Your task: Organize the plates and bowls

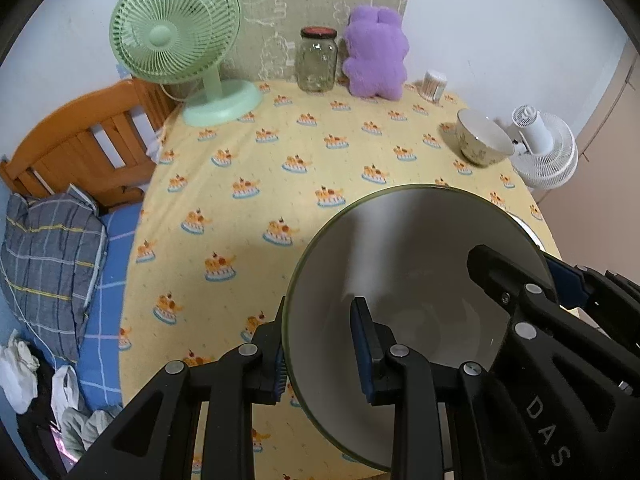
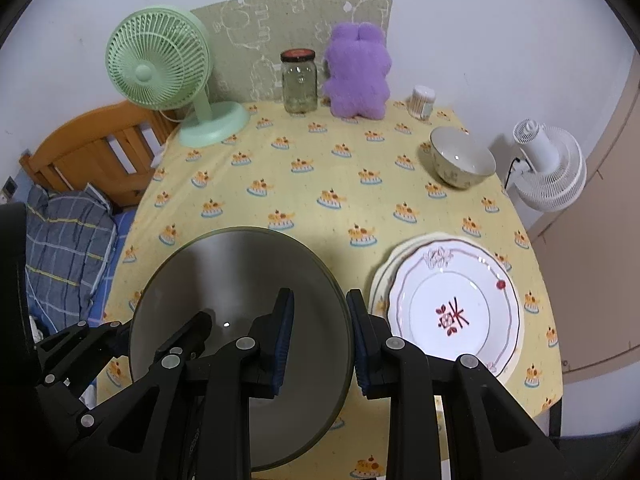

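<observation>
While both grippers clamped opposite edges of its rim, the large grey bowl (image 2: 240, 320) hung tilted above the near part of the surface (image 2: 320, 184). The left gripper (image 1: 320, 356) pinched the bowl's left rim, one pad inside the wall and one outside. The right gripper (image 2: 320, 344) pinched the right rim in the same way; neither pair of fingers was spread.

Just to the right of the bowl lay a stack of plates (image 2: 452, 312), the top one white with a red flower motif at its centre. Farther back on the right stood a small patterned bowl (image 2: 462, 162), well apart from the held bowl.

Along the far edge stood a green fan (image 2: 160, 68), a glass jar (image 2: 299, 82), a purple plush toy (image 2: 356, 76) and a tub of cotton swabs (image 2: 422, 100). A white fan (image 2: 548, 164) stood beyond the surface on the right, and a bed (image 1: 92, 240) lay to the left.

Risk, as a judgement: each grip covered only a thin strip of smooth rim, so uneven motion of the two hands could twist the bowl free, and a low sideways pass could knock it against the plates.

Legible writing: the letters "DAS" on the gripper body in the left wrist view. No writing on the jar could be read.
</observation>
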`<state>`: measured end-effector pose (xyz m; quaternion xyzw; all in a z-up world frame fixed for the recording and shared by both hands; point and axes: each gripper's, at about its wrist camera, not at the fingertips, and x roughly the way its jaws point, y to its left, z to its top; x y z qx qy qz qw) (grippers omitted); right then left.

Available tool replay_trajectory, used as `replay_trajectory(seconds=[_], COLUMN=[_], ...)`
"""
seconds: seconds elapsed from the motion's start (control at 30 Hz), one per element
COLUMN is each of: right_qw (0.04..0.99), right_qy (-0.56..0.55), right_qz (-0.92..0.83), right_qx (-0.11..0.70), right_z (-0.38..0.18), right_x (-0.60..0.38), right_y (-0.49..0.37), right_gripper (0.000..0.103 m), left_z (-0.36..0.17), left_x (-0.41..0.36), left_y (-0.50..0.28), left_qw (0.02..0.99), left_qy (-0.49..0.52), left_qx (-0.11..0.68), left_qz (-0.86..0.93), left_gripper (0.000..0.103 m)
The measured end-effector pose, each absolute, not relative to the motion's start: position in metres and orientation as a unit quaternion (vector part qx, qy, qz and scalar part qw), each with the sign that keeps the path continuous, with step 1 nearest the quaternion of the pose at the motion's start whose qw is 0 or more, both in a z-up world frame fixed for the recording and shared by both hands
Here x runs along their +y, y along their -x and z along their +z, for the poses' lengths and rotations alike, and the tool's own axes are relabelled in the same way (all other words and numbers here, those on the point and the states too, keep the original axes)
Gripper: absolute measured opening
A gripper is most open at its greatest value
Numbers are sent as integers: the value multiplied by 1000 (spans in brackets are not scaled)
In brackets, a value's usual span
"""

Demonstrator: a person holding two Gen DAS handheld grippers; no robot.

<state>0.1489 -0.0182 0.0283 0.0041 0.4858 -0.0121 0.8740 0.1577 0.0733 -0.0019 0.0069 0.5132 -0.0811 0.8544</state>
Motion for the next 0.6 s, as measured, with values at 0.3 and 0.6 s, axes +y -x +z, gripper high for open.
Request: replay_trajectory(seconds=[0.3, 0.6], right_qw=[860, 842], right_qy=[9, 16], right_qz=[-21, -20], right_qx=[510, 539], right_z=[11, -11], right_x=[-14, -13], right_y=[-149, -159], right_gripper=[30, 30], left_z=[-25, -47], left_x=[75, 74], left_y=[-159, -167], left_qw=[837, 818], left_qy=[3, 10], left_qx=[539, 568], left_qz=[-91, -91], left_gripper=[25, 25])
